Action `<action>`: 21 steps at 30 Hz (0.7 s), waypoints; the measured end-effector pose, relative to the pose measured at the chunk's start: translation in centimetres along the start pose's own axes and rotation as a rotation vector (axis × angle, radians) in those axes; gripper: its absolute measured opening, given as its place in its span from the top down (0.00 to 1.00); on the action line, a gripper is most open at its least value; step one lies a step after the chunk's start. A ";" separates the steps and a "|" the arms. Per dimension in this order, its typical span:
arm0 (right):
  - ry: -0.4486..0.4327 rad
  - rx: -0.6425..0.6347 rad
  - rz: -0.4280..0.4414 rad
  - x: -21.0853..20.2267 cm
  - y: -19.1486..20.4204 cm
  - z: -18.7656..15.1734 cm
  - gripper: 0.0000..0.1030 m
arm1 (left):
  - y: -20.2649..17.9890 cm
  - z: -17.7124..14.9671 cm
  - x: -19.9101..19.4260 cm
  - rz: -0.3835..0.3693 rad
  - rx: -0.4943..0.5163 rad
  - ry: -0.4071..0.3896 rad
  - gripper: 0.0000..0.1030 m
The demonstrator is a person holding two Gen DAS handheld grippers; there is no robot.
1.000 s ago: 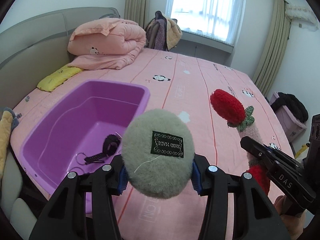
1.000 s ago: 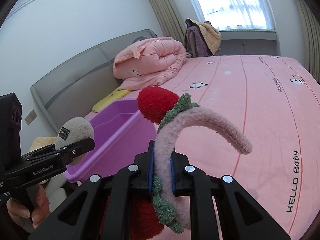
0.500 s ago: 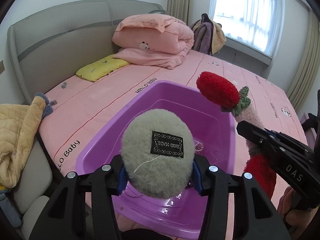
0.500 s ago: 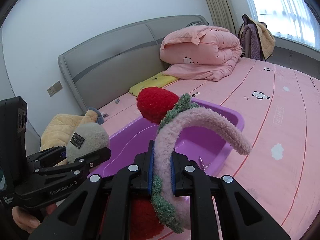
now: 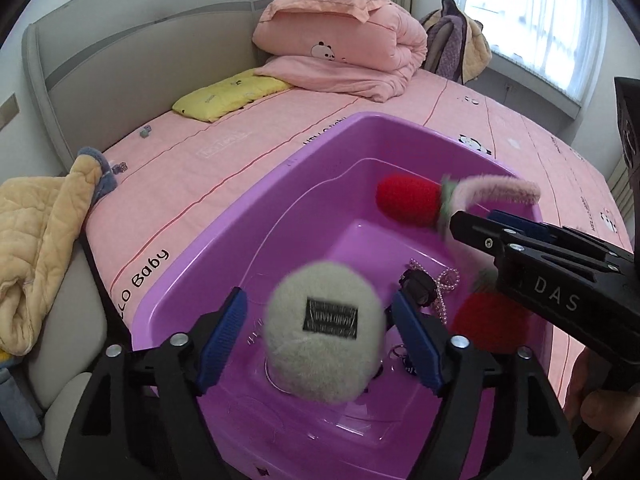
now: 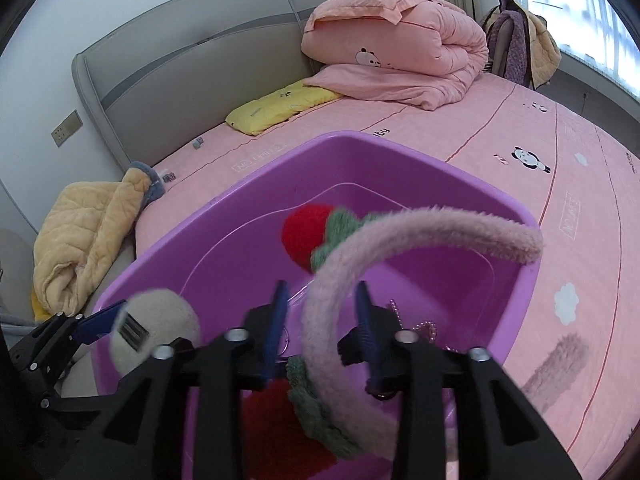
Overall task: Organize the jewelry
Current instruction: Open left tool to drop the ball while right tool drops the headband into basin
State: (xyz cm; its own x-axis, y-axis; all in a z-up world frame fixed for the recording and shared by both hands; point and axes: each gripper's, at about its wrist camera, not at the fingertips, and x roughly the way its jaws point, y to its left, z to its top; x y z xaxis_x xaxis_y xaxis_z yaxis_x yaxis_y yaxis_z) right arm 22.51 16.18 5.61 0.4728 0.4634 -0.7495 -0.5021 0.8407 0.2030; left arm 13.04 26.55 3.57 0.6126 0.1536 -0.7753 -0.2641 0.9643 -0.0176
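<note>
We are dropping things into the purple tub (image 5: 248, 216): our left claw (image 5: 320, 320) is opening around the fluffy gray ball (image 5: 324, 332), our right claw (image 6: 320, 312) is opening around the pink strawberry headband (image 6: 400, 240), and next we pull both claws away.

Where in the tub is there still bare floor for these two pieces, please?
The tub's far-left floor, between its left wall and the strawberry headband, is bare. The near-right corner is crowded: a black tie, beads and rings.
</note>
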 end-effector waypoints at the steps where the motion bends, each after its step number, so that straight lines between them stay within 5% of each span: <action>1: -0.018 0.007 -0.004 -0.3 -0.1 0.0 0.39 | 0.1 0.0 0.0 0.008 -0.003 -0.005 0.17; 21: -0.020 0.031 -0.064 -3.3 -1.3 -4.1 0.38 | 0.8 -0.6 -0.6 0.039 -0.087 0.046 0.13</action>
State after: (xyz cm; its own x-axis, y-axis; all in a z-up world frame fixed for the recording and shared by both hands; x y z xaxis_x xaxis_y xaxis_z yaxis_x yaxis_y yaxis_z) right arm 18.61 12.44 5.28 0.5180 0.4135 -0.7488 -0.4478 0.8769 0.1745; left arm 12.06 27.14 3.64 0.5661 0.1782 -0.8048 -0.3514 0.9354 -0.0401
